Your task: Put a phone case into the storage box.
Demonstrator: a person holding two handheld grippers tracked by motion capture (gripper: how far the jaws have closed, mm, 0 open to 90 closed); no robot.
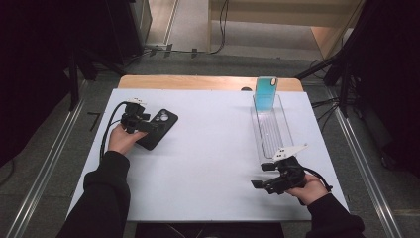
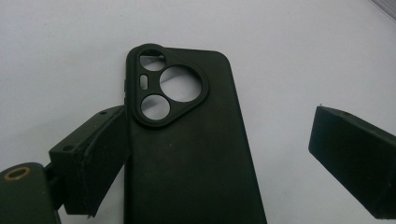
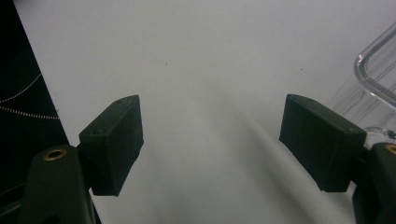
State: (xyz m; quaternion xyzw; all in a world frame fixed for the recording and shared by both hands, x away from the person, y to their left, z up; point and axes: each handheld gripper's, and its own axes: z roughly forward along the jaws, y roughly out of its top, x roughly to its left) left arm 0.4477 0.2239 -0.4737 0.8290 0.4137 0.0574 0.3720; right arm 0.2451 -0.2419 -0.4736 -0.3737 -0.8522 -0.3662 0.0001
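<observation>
The left claw [image 2: 219, 154] stands open over a black phone case [image 2: 187, 140]: in the left gripper view one jaw lies against the case's long edge just below the camera cutout, while the other jaw hangs well apart at about three o'clock, with bare white surface between it and the case. The case lies flat, back up, its raised three-hole camera ring toward twelve o'clock in that view. From the high view the left claw [image 1: 143, 125] sits at about nine o'clock on the white surface [image 1: 208, 148], the hand behind it and a black cable looping off toward the near-left edge; the black phone case [image 1: 159, 130] lies tilted beneath and just beyond the claw. The right claw [image 3: 212, 140] is open too, its jaws wide with nothing between them, only plain surface below. In the high view the right claw [image 1: 265, 183] rests low at about five o'clock, held in the hand near the front edge, a grey three-cornered plate on top. Just beyond it, toward two o'clock, a clear plastic tray [image 1: 270, 131] stretches lengthwise away from the person, and a blue phone case [image 1: 265, 94] stands upright at its far end. The tray's clear corner [image 3: 373, 70] shows at the right gripper view's three o'clock edge.
</observation>
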